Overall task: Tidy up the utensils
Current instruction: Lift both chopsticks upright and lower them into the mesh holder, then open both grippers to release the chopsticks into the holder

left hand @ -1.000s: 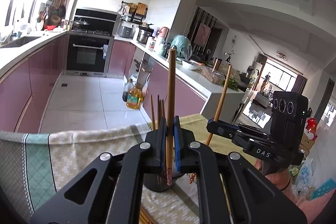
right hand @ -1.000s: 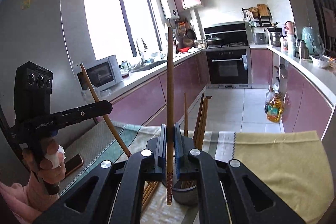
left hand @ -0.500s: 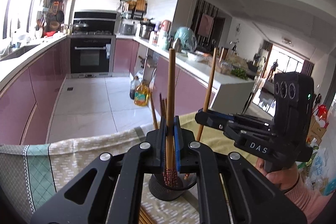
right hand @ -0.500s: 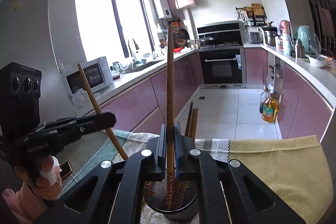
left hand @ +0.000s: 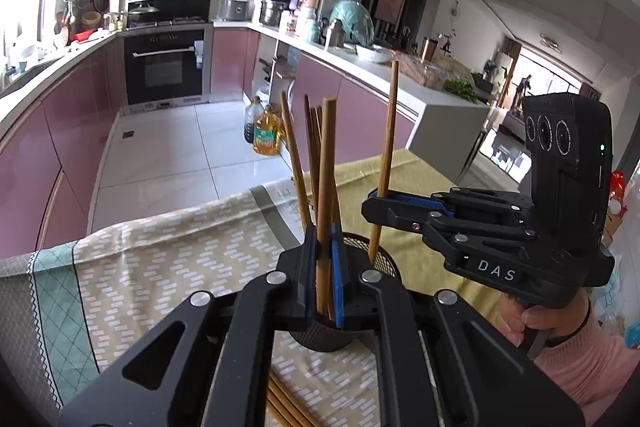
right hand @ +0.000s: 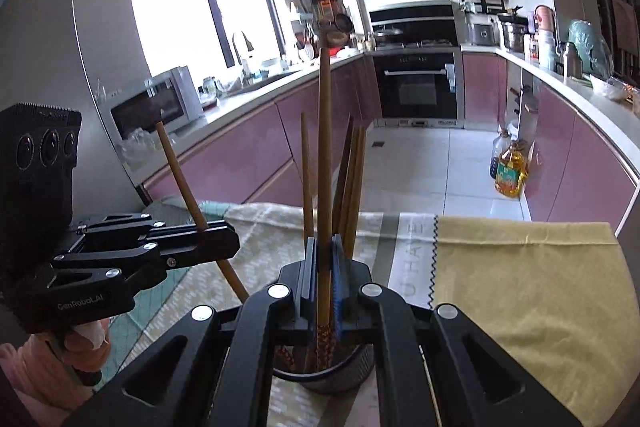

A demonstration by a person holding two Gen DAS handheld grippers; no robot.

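A black mesh utensil cup [left hand: 380,259] [right hand: 356,367] stands on the cloth-covered table and holds several wooden chopsticks [left hand: 310,151] [right hand: 352,179]. My left gripper [left hand: 324,267] is shut on one upright chopstick [left hand: 326,155], its lower end inside the cup. My right gripper [right hand: 325,275] is shut on another upright chopstick [right hand: 324,131], its patterned tip inside the cup. In the left wrist view the right gripper [left hand: 376,203] holds its chopstick [left hand: 387,131] over the cup's far rim. In the right wrist view the left gripper [right hand: 220,239] holds a tilted chopstick [right hand: 180,175].
A patterned cloth with green border [left hand: 160,259] and a yellow cloth [right hand: 520,287] cover the table. More chopsticks [left hand: 286,407] lie on the cloth near me. Kitchen counters, an oven [left hand: 164,67] and oil bottles [left hand: 266,137] on the floor lie beyond the table edge.
Both grippers have lowered their chopsticks into the cup. The chopstick tips, above the cup a second ago, now sit inside it. Both stay shut.
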